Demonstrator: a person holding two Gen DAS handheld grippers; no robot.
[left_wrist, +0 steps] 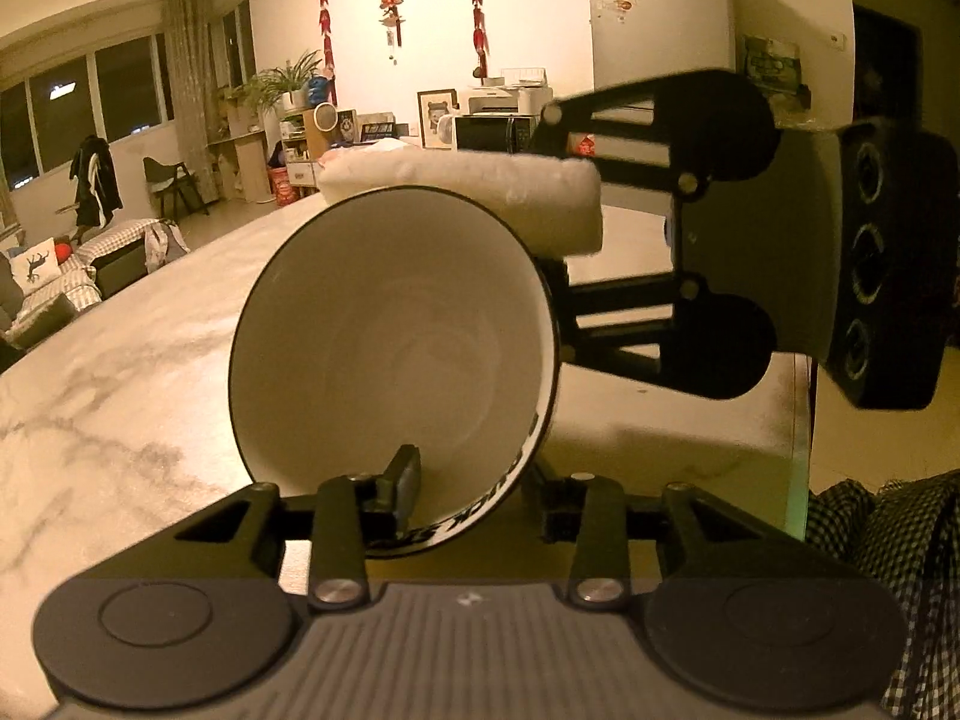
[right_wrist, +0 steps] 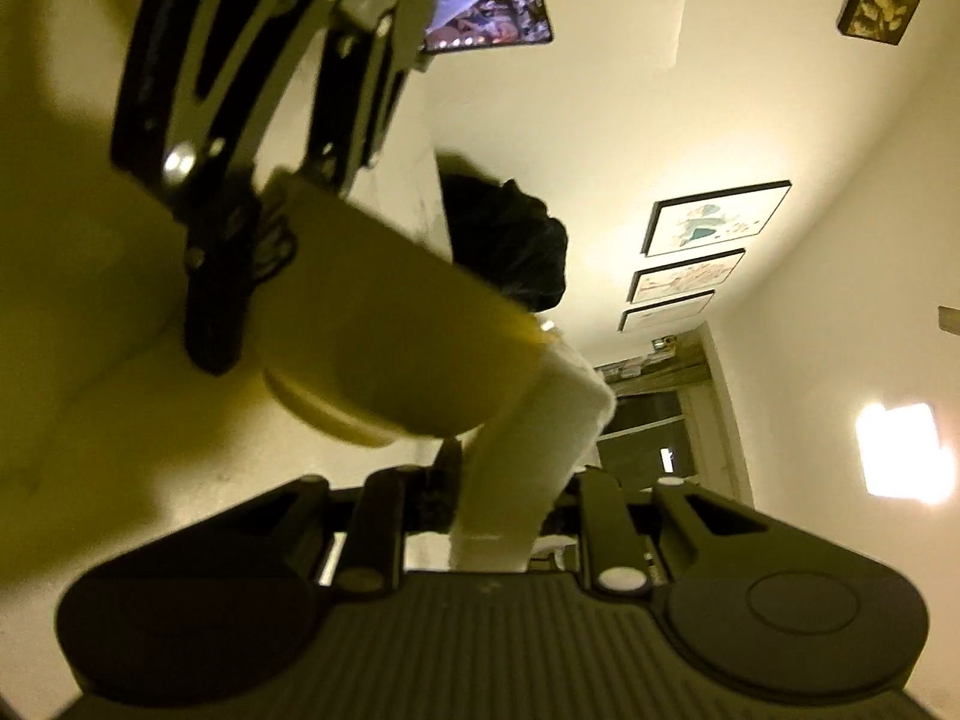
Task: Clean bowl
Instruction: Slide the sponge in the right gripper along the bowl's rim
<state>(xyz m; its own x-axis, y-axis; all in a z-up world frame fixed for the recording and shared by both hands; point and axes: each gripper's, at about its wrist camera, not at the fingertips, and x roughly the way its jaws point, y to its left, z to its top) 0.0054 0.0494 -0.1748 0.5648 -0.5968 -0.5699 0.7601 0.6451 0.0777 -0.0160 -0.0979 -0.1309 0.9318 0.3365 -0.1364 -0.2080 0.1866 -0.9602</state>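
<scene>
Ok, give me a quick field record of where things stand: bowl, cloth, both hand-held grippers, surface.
bowl: white ceramic bowl with a black rim, tipped on its side, opening toward the left wrist camera, inside looks free of visible residue
left hand-held gripper: clamped on the bowl's lower rim, one finger inside
cloth: folded white cloth pad, at the bowl's upper rim
right hand-held gripper: shut on the cloth
surface: white marble-patterned table below the bowl
contact bowl to table: cannot tell
</scene>
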